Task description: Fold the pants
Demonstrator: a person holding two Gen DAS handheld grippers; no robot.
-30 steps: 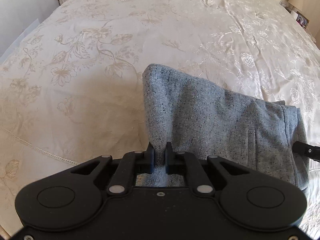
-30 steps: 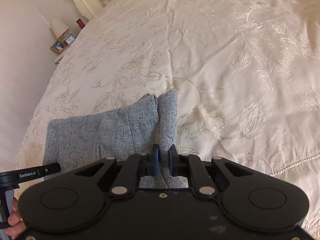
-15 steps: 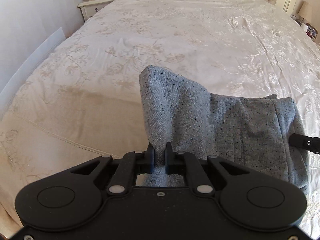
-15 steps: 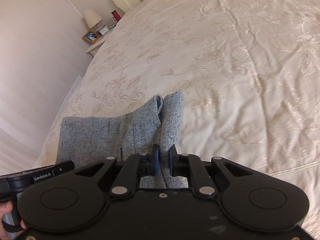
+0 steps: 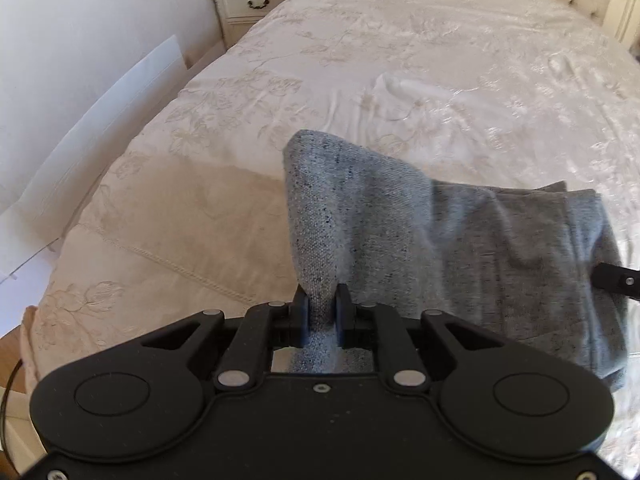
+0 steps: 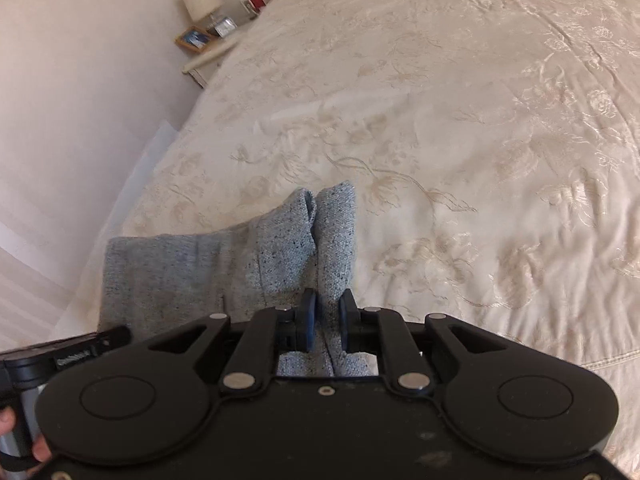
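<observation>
Both grippers have lifted & tipped back vs 1 s ago. The bed (image 5: 440, 60) looks farther off. Left wrist view now takes in the nightstand (image 5: 256, 4), wall and floor at the bed's foot corner. The pants (image 5: 460, 248) hang higher off the bedspread. Right wrist view now shows the lamp (image 6: 202, 0) much nearer centre.

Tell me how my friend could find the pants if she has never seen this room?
Look at the big bed with the cream flowery cover. Near its foot edge hang the pants, pinched between the left gripper and the right gripper. They are the only speckled blue-grey cloth there; everything around them is pale cream.
</observation>
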